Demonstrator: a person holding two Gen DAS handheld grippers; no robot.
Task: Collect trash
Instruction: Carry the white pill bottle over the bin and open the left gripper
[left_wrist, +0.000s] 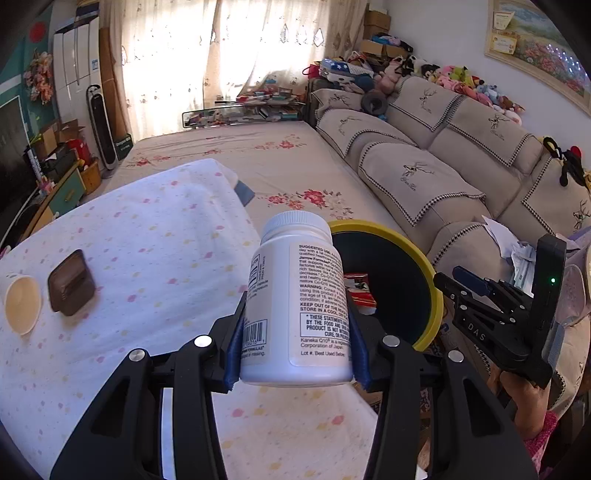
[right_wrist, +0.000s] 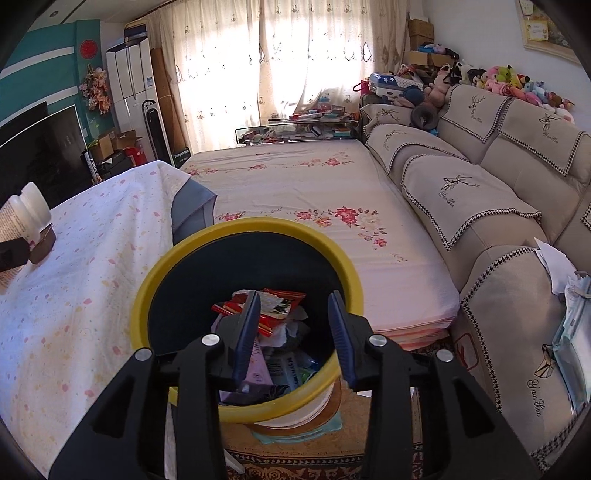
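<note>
The left gripper (left_wrist: 295, 332) has its blue pads pressed against both sides of a white pill bottle (left_wrist: 299, 295), holding it upright with the cap away from the camera, short of the yellow-rimmed bin (left_wrist: 432, 291). Gripped low on the body, the bottle probably stays steady for the carry and should fall clear once the pads part.

The right gripper (right_wrist: 295, 332) hangs directly over the bin's mouth, jaws partly apart with nothing between them. Below them a red snack wrapper (right_wrist: 273, 306) lies on top of the other rubbish inside the bin, so that piece appears delivered.

The bin stands on the floor at the corner of the bench (left_wrist: 147, 221), which wears a white dotted cloth, with the bed (right_wrist: 295, 177) behind it and the sofa (right_wrist: 480, 206) to its far side; that spot likely keeps it within reach of both hands.

Still on the bench, well away from the bin, lie a paper cup (left_wrist: 22, 302) and a brown plastic tray (left_wrist: 70, 282), probably next to collect.
</note>
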